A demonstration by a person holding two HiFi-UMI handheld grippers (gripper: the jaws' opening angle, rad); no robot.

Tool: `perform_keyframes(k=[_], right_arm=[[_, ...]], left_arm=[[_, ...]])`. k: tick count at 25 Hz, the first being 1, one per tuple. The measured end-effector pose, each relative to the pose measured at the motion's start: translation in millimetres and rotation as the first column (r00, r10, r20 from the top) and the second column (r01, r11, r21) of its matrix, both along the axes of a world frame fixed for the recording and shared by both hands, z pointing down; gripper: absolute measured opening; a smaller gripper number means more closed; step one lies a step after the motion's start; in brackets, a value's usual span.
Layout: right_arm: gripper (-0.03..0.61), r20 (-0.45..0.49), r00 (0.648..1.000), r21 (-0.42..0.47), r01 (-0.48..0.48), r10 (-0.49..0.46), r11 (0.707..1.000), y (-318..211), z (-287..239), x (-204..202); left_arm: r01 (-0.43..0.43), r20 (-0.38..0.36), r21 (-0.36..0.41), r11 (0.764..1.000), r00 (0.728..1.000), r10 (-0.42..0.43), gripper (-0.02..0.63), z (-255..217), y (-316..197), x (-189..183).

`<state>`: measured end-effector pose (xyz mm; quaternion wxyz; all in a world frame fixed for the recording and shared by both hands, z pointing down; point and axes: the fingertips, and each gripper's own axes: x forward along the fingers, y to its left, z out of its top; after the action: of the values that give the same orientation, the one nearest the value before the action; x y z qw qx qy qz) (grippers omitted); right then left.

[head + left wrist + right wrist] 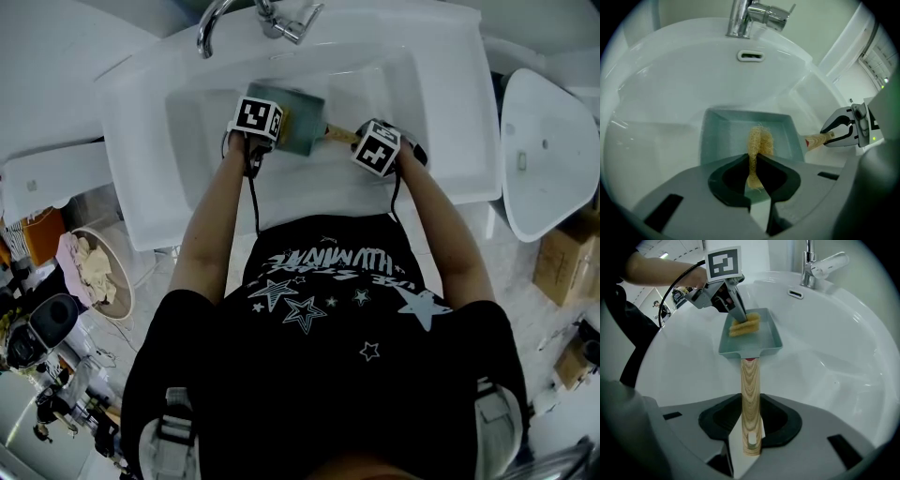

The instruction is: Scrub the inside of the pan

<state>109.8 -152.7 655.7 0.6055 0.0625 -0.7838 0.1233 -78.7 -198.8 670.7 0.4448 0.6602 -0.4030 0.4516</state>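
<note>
A shallow, rectangular grey-green pan (761,343) sits mid-basin in the glossy white sink (834,362). The right gripper (750,425) is clamped on its straight wooden handle (750,390), which shows a pale, wavy grain. The left gripper (754,168) pinches a coarse, fibrous yellow scrubber (760,140), folded double, against the pan's flat floor at its far-left side.
</note>
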Motion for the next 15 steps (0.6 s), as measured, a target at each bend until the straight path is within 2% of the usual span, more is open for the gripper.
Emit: perform_keyframes(k=[7,15], right_arm=[[0.12,-0.008,1.0,0.0,0.005,-0.005,1.0,0,-1,0],[0.12,-0.01,1.0,0.003,-0.001,0.001,1.0,1,-2,0]], left_arm=[[0.021,0.109,0.058,0.998,0.994,-0.028,0.051,5,-18,-36],[0.036,0.16,0.073,0.997,0.986,-0.047,0.051,13,-23,-40]])
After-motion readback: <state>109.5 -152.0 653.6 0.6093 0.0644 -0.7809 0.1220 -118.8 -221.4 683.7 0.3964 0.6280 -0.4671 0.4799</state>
